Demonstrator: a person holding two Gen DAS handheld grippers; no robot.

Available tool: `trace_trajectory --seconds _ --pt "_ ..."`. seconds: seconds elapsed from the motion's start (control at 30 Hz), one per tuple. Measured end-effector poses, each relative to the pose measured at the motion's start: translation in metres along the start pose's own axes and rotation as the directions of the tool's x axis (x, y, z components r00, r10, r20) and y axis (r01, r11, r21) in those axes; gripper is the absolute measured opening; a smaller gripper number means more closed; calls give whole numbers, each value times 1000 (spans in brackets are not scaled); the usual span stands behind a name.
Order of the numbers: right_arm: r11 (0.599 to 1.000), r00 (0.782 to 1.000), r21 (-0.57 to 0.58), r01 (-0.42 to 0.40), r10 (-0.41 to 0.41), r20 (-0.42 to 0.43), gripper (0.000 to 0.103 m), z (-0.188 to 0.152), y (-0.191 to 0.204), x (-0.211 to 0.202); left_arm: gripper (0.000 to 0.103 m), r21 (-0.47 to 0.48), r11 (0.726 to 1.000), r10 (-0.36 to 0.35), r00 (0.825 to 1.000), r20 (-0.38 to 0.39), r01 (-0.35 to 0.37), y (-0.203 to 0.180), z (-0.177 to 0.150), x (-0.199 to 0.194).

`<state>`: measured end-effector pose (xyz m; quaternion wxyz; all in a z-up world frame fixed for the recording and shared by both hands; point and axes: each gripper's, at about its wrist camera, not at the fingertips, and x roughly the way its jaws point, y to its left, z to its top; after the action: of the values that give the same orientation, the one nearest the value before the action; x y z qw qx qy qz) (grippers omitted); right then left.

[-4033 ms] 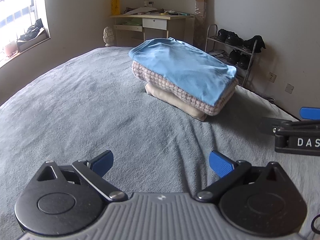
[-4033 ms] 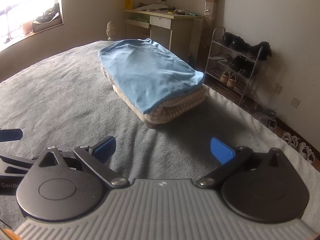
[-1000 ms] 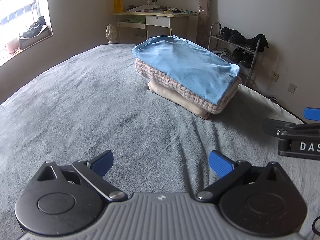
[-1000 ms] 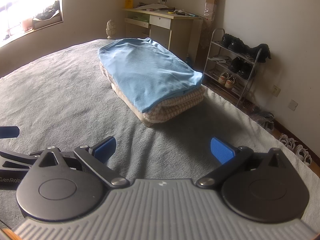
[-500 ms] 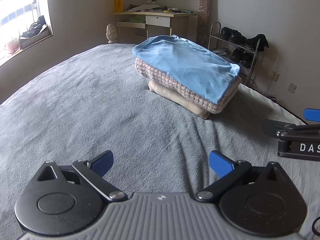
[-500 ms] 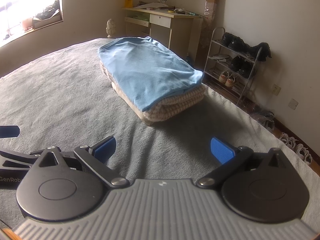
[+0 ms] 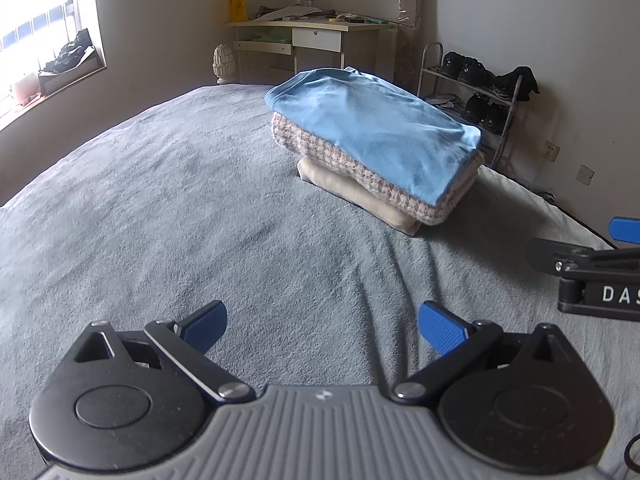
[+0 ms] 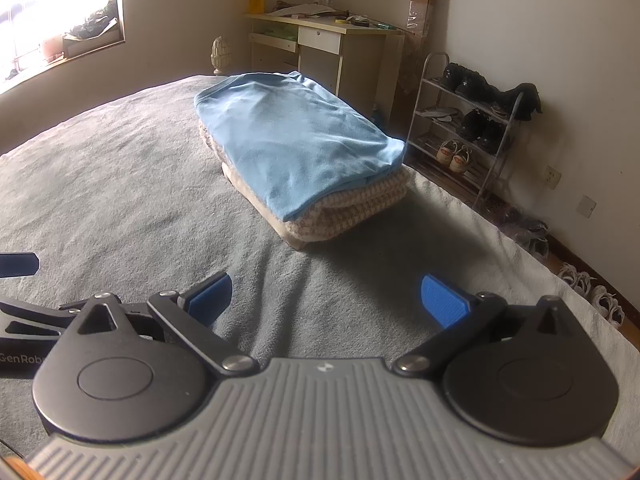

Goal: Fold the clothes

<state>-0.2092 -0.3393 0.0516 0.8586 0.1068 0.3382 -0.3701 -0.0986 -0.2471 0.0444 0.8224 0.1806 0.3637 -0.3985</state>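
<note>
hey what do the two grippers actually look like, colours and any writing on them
Both match. The left gripper has a ribbed grey body, two round black discs, black linkage arms with silver pivot pins, and blue textured pads. The right gripper is built the same. Seen from the side, the right one shows white letters "DAS" and the left one "GenRobo", both cut off by the frame. A thin dark cable loops at the left view's lower right corner.

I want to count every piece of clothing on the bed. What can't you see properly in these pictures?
- Bottom cream garment: mostly hidden under the knitted sweater and blue shirt in both views; anything further beneath cannot be told.
- Bed near edge: blocked by the left gripper and right gripper bodies.
- Desk clutter: too small to identify.
- Bottom shelf of the shoe rack: partly hidden behind the bed.
</note>
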Motion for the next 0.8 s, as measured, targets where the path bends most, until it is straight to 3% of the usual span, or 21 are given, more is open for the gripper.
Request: trace_trajectory --seconds 0.8 --pt "1000 1000 -7 0 0 0 102 0 1 2 102 -7 1000 4 1000 -8 -5 1 0 1"
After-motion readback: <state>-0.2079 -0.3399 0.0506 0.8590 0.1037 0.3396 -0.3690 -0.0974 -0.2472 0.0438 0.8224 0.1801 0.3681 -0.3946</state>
